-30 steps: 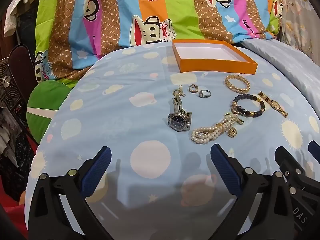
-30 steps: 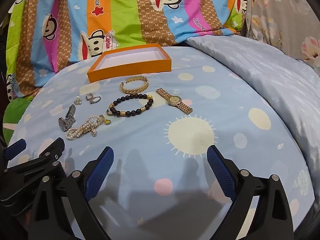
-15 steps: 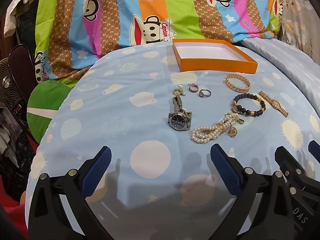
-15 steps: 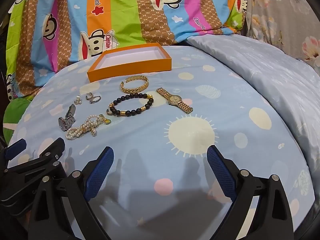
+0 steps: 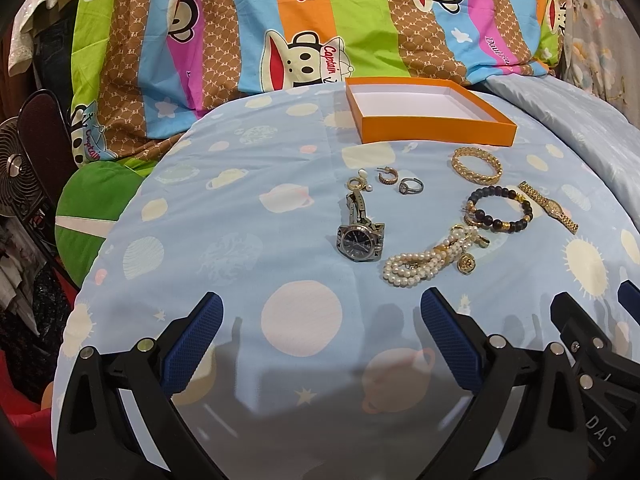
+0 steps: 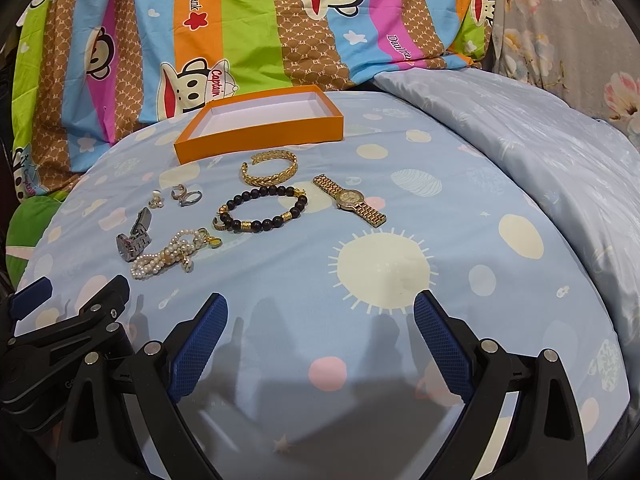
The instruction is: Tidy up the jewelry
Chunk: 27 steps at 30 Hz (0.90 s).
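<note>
I log a pale blue bedsheet (image 5: 240, 264) printed with cream planets and suns, and behind it a quilt (image 5: 280, 20) striped green, brown, pink, orange, blue with cartoon monkeys. Orange box (image 5: 436, 128), white inside; gold bangle (image 6: 270, 168); black-and-gold beaded bracelet (image 6: 260, 210); white pearl strand (image 5: 424, 258).

Right gripper (image 5: 630, 296) in the left wrist view: only one blue pad and part of the black frame show, the rest cut off by the right edge. Left gripper (image 6: 30, 294) in the right wrist view: likewise cropped at the left edge. Pearl earrings (image 6: 155, 200): too small to resolve. Fan (image 5: 16, 172): cut off by the left edge.
</note>
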### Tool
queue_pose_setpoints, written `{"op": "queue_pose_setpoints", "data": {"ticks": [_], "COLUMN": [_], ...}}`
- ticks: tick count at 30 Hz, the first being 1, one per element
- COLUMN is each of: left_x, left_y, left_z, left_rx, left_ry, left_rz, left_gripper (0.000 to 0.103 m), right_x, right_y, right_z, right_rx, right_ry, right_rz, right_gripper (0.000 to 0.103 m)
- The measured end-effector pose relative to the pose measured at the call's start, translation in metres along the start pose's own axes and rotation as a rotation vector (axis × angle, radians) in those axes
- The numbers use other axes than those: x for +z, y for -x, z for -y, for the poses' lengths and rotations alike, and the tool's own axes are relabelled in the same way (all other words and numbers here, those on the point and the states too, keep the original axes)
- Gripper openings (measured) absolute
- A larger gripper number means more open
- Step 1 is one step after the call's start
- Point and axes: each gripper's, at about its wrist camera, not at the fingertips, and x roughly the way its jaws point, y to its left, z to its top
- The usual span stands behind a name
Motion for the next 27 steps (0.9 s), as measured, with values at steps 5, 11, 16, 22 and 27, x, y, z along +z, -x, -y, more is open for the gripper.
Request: {"op": "queue_pose_setpoints", "data": {"ticks": [5,11,16,22,27], "left_x": [-0.0045,-0.0059,-0.0029,-0.0021,-0.002], "left_y": [-0.0013,-0.002,-0.0035,-0.0042,-0.0061], "left_z": [-0.0006,-0.0009,0.0014,0.0013,0.0012], "left_rx": [-0.006,-0.003,-0.001,-0.004,-0.019], "left_ry": [0.0,-0.001,-0.003,-0.002,0.01], "left_rz": [0.0,0.0,-0.007,-0.017,-0.035], "left_gripper": [0.097,0.097,0.097,0.097,0.097], "right_x": [0.0001,0.0002,0.0001,0.0017,0.0043], "right_y": [0.0001,-0.0001,-0.0006,-0.001,-0.0037], "right_z": [0.0003,0.0003,0.0002,0.0011,0.004], "right_rx": [0.0,0.0,0.0,0.001,-0.007], "right_ry": [0.0,0.0,0.0,-0.002,-0.008], "right_rz": [0.0,-0.001,-0.002,-0.003,0.001], "right_gripper": [0.093,0.093,0.093,0.093,0.092]}}
